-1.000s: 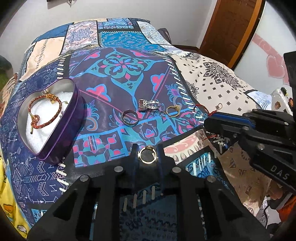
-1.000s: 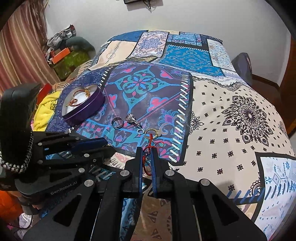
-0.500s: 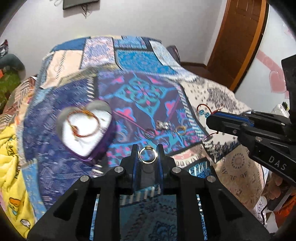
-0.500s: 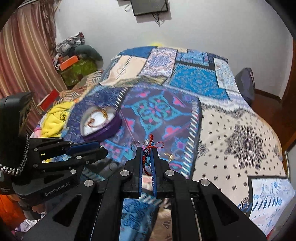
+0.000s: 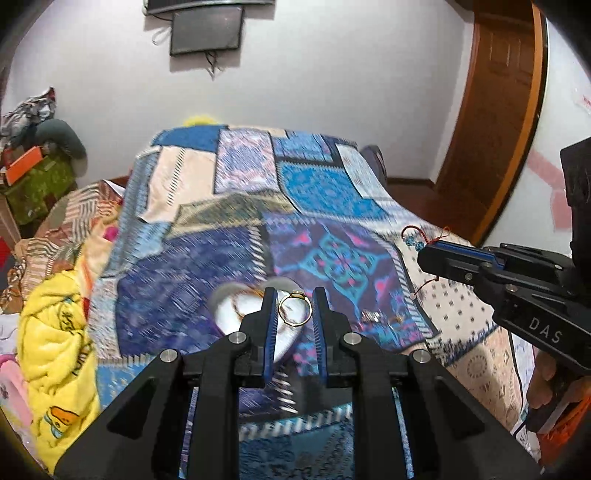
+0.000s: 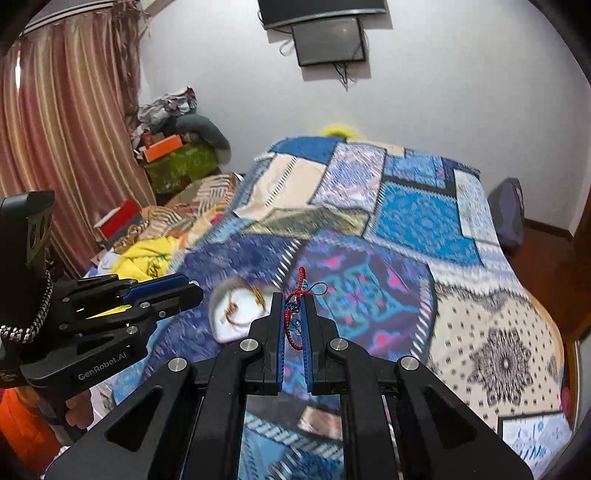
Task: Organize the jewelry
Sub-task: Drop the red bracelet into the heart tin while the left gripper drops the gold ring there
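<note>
My left gripper [image 5: 294, 295] is shut on a gold ring [image 5: 294, 308] and holds it high above the bed. My right gripper [image 6: 294, 301] is shut on a red string bracelet with blue beads [image 6: 297, 302]; it also shows in the left wrist view [image 5: 421, 240]. The heart-shaped purple box [image 6: 236, 314] with white lining holds a red-and-gold bracelet [image 6: 240, 310]. It lies blurred on the patchwork quilt [image 5: 314, 229], partly hidden behind my left fingers [image 5: 269, 314]. A few other rings [image 5: 373, 316] lie on the quilt to its right.
A yellow blanket [image 5: 55, 332] hangs at the bed's left side. Boxes and clothes [image 6: 173, 155] are piled by the curtain [image 6: 66, 129]. A wooden door [image 5: 495, 122] stands at the right. A wall screen [image 5: 207, 29] hangs above the bed's far end.
Both grippers have risen and tilted up, each still holding its piece. The quilt, box and rings now look smaller and farther, and the wall and screen have come into view.
</note>
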Demonstrator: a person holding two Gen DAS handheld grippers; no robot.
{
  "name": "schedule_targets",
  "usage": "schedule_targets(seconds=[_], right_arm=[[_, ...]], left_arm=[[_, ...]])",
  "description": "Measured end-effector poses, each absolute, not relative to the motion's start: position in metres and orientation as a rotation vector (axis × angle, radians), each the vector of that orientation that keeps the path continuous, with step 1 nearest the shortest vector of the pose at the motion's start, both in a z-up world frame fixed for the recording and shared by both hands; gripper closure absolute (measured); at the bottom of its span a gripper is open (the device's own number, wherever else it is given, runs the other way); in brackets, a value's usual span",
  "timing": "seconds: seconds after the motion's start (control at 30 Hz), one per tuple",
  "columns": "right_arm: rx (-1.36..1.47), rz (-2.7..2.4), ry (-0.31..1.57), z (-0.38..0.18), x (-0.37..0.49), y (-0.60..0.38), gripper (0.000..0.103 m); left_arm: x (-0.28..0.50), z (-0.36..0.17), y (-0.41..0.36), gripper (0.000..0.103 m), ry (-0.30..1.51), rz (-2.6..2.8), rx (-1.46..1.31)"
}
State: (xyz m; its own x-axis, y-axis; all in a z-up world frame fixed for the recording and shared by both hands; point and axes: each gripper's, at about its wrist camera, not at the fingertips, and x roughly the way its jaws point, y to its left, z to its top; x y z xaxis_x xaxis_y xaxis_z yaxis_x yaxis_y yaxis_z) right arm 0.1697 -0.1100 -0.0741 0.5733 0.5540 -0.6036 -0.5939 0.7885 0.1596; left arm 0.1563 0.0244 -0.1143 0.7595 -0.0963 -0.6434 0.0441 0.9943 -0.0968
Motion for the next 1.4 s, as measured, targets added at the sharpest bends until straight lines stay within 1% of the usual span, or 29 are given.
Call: schedule_targets(seconds=[0.13,0.37,0.53,0.93,1.17,1.4], right_arm=[[-0.06,0.703,0.659,-0.066,0.173,-0.096,0.096],[-0.061,0.748,0.655,-0.065,0.183,-0.07,0.096],[-0.05,0.774,0.698,-0.078,0.194,-0.051,0.096],[-0.083,0.806,0.85,-0.126,0.215,-0.023,0.096],[-0.103,0.816,0.929,-0.148,0.222,-0.02,0.096],[-0.133,0.821,0.954,-0.157,0.22,-0.017,0.096]], left_arm=[[0.158,-0.103,0.039,0.086,0.67,-0.049,-0.08],[0.164,-0.101,0.06,0.086,0.653,-0.018,-0.088],[0.17,-0.115,0.07,0.086,0.676,-0.012,-0.095],[0.195,-0.165,0.077,0.086,0.783,-0.037,-0.12],[0.204,-0.179,0.084,0.086,0.814,-0.046,-0.135],[0.207,-0.184,0.084,0.086,0.823,-0.048,-0.135]])
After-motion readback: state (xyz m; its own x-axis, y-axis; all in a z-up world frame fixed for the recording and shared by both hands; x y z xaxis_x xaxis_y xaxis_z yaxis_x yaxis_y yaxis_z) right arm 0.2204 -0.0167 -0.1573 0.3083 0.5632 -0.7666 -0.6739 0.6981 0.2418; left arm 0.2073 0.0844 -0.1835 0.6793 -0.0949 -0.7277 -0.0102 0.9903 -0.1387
